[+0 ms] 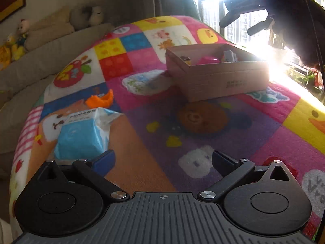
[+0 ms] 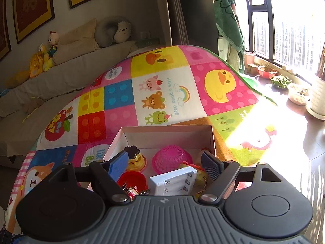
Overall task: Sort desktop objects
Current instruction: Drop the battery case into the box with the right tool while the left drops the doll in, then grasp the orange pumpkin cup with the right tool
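Note:
A cardboard box [image 1: 223,81] stands on the patchwork cloth [image 1: 142,142] and holds small items. A blue tissue pack [image 1: 83,134] lies at the left, with an orange toy piece [image 1: 100,100] behind it. My left gripper [image 1: 162,160] is open and empty low over the cloth, its left pad beside the pack. My right gripper [image 2: 165,163] is open and empty above the box [image 2: 168,131], over a white battery charger [image 2: 174,181], a pink basket [image 2: 171,158], a red cup [image 2: 133,180] and a yellow pot with a dark lid [image 2: 135,158]. It shows in the left wrist view [image 1: 243,22] too.
A beige sofa [image 2: 61,77] with plush toys [image 2: 48,50] runs behind the table on the left. A window with plant pots [image 2: 284,81] lies to the right, with strong glare. The table edge drops off at right and at left.

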The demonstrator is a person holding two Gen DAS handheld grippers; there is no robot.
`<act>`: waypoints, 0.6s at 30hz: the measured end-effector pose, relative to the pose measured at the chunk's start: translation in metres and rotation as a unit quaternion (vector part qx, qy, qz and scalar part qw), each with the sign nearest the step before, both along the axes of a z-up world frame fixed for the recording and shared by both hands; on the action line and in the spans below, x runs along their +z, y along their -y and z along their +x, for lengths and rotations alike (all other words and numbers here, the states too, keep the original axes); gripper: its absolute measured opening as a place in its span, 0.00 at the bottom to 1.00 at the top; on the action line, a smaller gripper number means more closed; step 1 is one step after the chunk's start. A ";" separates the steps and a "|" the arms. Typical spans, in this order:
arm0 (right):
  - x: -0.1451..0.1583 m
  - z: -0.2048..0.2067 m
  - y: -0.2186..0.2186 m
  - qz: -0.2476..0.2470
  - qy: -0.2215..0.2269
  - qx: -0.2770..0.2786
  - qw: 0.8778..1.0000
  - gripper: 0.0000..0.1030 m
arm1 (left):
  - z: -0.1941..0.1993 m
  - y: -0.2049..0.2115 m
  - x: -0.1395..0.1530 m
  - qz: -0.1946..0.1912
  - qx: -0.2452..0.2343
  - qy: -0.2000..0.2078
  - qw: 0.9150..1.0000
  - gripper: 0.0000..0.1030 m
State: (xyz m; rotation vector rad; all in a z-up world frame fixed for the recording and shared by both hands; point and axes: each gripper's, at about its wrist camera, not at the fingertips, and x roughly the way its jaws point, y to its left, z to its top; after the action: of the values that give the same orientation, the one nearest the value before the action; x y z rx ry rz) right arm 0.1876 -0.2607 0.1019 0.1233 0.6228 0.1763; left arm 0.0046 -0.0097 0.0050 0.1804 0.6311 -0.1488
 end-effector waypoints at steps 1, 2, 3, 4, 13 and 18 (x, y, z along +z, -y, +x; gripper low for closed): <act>-0.001 -0.002 -0.004 -0.004 -0.001 0.004 1.000 0.78 | -0.009 -0.004 0.000 0.009 0.013 0.009 1.000 1.00; -0.001 -0.004 -0.010 -0.011 -0.001 0.011 1.000 0.78 | -0.014 -0.009 0.000 0.012 0.028 0.017 0.999 1.00; -0.001 -0.007 -0.020 -0.020 0.000 0.024 1.000 0.78 | -0.017 -0.015 0.004 0.008 0.047 0.027 0.998 1.00; -0.002 -0.010 -0.032 -0.031 0.001 0.040 0.999 0.78 | -0.018 -0.022 0.006 0.001 0.062 0.033 0.998 1.00; -0.022 -0.011 -0.170 -0.030 -0.053 0.210 0.976 0.82 | -0.002 -0.079 0.003 -0.129 0.169 -0.019 0.977 1.00; -0.048 0.019 -0.241 -0.033 -0.097 0.229 0.968 0.82 | -0.001 -0.080 0.001 -0.139 0.169 -0.020 0.976 1.00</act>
State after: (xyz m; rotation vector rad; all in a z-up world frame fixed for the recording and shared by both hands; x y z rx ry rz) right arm 0.2069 -0.0198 0.0537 -0.0706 0.8457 0.5949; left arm 0.0035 0.0707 0.0058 -0.2014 0.6645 0.0891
